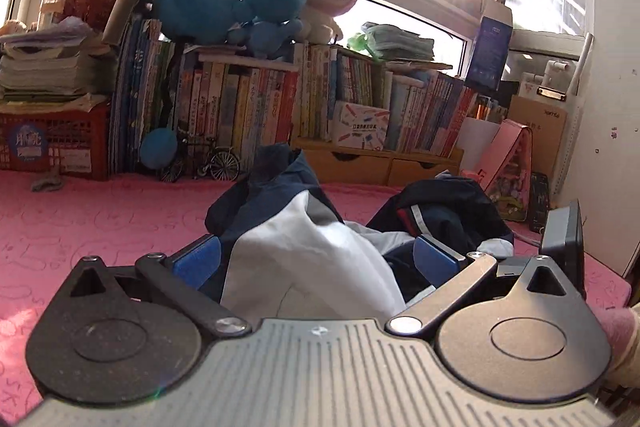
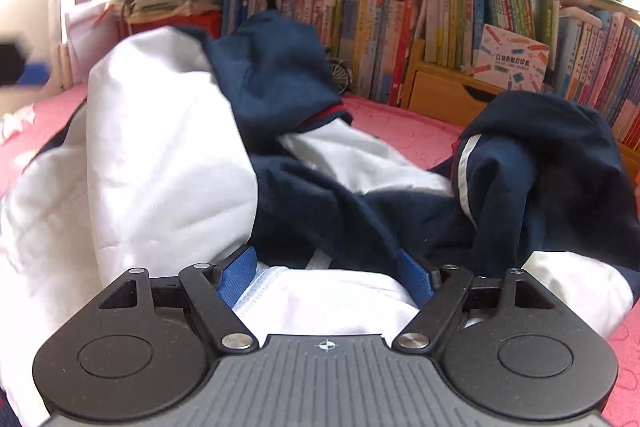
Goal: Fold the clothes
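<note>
Left wrist view shows the left gripper (image 1: 316, 259) spread wide around a raised white fold of the navy-and-white jacket (image 1: 304, 227) on the pink bedspread (image 1: 100, 219). Right wrist view alone shows the right gripper (image 2: 326, 277), jaws apart, with the jacket's white hem (image 2: 320, 291) between them.

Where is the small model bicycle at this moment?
In the left wrist view, the model bicycle stands on the pink bedcover at centre-left, against the row of books.
</note>
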`<state>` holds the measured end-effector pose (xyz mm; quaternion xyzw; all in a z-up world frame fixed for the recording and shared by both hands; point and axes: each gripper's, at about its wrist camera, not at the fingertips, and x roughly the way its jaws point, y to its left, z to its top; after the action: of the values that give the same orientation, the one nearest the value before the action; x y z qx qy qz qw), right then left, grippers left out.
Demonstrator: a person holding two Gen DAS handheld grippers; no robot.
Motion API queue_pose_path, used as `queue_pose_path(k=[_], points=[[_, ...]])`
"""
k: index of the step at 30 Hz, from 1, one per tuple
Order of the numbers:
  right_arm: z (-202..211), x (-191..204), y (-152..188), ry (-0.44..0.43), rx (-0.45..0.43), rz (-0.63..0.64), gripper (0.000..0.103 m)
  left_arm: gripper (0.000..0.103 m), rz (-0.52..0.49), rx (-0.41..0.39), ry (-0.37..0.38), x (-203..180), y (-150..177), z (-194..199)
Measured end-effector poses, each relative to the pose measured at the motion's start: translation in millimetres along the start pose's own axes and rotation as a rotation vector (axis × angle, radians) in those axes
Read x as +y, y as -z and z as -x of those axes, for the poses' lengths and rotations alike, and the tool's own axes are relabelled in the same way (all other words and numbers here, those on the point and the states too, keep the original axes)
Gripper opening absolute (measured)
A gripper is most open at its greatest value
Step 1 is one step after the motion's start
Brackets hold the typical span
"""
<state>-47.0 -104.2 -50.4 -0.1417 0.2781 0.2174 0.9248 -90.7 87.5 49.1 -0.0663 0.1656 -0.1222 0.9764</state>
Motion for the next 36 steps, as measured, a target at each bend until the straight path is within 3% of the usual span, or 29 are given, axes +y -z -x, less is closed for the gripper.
queue_pose_path(k=[3, 7, 10, 16, 20, 24, 29, 32, 36], points=[[9.8, 7.8, 2.4, 0.001, -0.014, 0.033, 0.077, 0.103, -0.018, 0.028, -0.032, -18.2, 9.2, -29.9], [23.2, -5.6, 5.6, -0.089, -0.004, -0.014, 0.077, 0.103, -0.053, 0.122, -0.165, -15.4, 37.0, -57.1], [33.8, -19.3, 4.7, -0.141, -0.001, -0.045, 0.078, 0.103, 0.022, 0.189, -0.183, 3.0, 53.1, -62.0], [59.7, -37.4, -30.0, -0.027, -0.147, 0.034, 0.086, 0.103, 0.196, 0.263, -0.154, 33.0, 63.0, -65.7], [58.6, -42.0, -58.3, 0.122, -0.245, 0.203, 0.086, 0.103, 0.186, 0.273, -0.166, 31.1, 62.8, -66.4], [32.1, -28.9, -60.5, 0.104, -0.135, 0.366, 0.084, 0.103, 0.189, 0.272, -0.165, 31.0, 62.7, -67.0], [4.7, -5.1, -40.4, 0.039, 0.039, 0.498, 0.058, 0.103, 0.195, 0.270, -0.158, 32.3, 62.9, -66.9], [-1.7, 11.2, -24.3, 0.057, 0.055, 0.534, 0.057, 0.103, 0.192, 0.272, -0.157, 32.1, 63.1, -67.6], [-17.5, 25.0, -30.4, 0.123, 0.010, 0.558, 0.057, 0.103, 0.185, 0.276, -0.162, 31.0, 63.0, -68.2]])
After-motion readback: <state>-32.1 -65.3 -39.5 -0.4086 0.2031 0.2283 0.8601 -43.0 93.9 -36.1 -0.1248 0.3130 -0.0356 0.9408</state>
